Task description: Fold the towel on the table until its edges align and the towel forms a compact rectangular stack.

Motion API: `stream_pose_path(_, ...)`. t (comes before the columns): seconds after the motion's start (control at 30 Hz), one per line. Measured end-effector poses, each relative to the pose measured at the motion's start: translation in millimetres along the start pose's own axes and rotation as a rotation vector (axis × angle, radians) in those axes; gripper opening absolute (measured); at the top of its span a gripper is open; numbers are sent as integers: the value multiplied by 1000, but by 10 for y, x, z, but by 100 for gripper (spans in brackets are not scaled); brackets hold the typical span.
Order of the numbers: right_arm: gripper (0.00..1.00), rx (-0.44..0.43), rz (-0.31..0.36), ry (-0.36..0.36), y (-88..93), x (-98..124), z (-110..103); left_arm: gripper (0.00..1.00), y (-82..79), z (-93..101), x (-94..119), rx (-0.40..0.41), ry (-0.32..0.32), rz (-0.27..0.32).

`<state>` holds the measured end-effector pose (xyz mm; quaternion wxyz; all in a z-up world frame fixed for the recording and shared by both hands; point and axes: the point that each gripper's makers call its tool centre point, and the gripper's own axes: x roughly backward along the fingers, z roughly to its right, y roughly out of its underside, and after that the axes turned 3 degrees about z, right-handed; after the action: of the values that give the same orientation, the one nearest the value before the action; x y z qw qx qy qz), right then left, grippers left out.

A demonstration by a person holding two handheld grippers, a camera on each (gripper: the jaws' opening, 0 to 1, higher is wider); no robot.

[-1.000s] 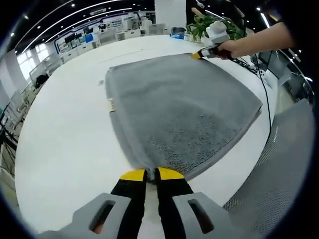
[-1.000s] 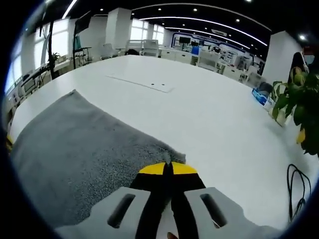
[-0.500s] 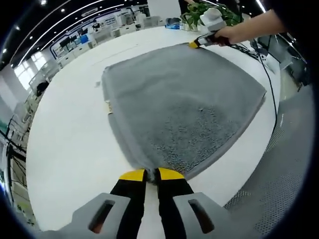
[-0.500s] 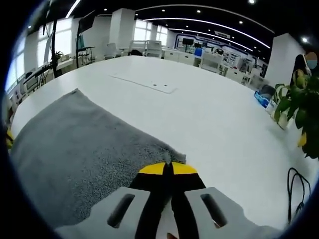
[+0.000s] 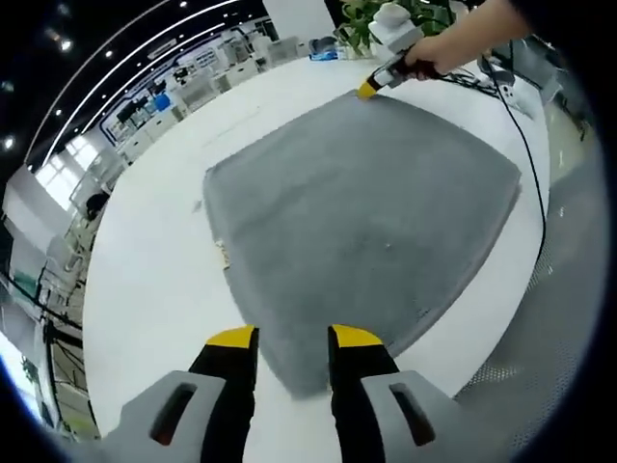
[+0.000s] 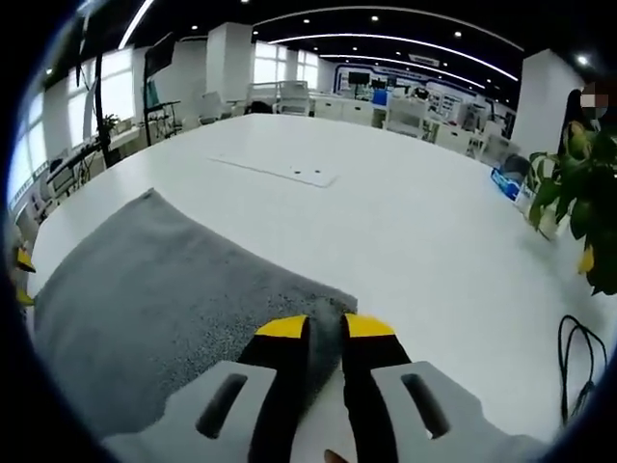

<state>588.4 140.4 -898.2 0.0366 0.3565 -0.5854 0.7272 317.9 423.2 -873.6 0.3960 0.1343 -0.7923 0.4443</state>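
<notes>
Grey towel (image 5: 362, 207) lying flat on white desk (image 5: 159, 260); left gripper (image 5: 293, 338) jaws parted astride its 6 o'clock corner, right gripper (image 6: 325, 326) jaws parted over the opposite corner, gripping nothing

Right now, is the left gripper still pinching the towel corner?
Apart. In the left gripper view the left gripper has opened, its jaws spread either side of the towel corner, which lies flat between them on the table.

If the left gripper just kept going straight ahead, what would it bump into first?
Probably the grey towel: the open left gripper has the towel's near corner between its jaws, with the white table underneath. Depth is hard to judge.
</notes>
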Motion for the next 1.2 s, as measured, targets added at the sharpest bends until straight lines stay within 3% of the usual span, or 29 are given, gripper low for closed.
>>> stream_pose_path(0.03, 13, -8, 2, -4, -10, 20, -5, 32, -35, 26, -7, -3, 10, 8)
stream_pose_path(0.1, 14, -9, 6, -4, -38, 75, -8, 36, -266, 202, -46, -28, 75, 74)
stream_pose_path(0.2, 16, -5, 10, 9, -73, 128, 37, 47, -572, 438, -89, 27, 160, 181)
stream_pose_path(0.33, 16, -17, 19, 24, -107, 234, 67, 51, -801, 683, -166, -50, 223, 223)
stream_pose_path(0.47, 17, -26, 24, 23, -108, 273, 83, 50, -1001, 945, -197, -70, 292, 262)
stream_pose_path(0.57, 17, -63, 31, 16, -92, 311, 66, 50, -1087, 1084, -213, -97, 314, 276)
stream_pose_path(0.77, 16, -86, 40, -22, -103, 331, 2, 49, -1218, 1491, -227, -166, 429, 286)
stream_pose_path(0.93, 18, -106, 39, -24, -104, 288, 16, 48, -1218, 1901, -213, -331, 548, 277)
stream_pose_path(1.03, 18, -94, 37, -30, -104, 264, 17, 36, -1332, 2030, -198, -410, 556, 342)
stream_pose_path(1.13, 18, -89, 32, -42, -100, 228, 9, 33, -1396, 2236, -147, -385, 644, 369)
stream_pose_path(1.2, 18, -96, 29, -43, -88, 191, 32, 32, -1393, 2317, -165, -414, 664, 369)
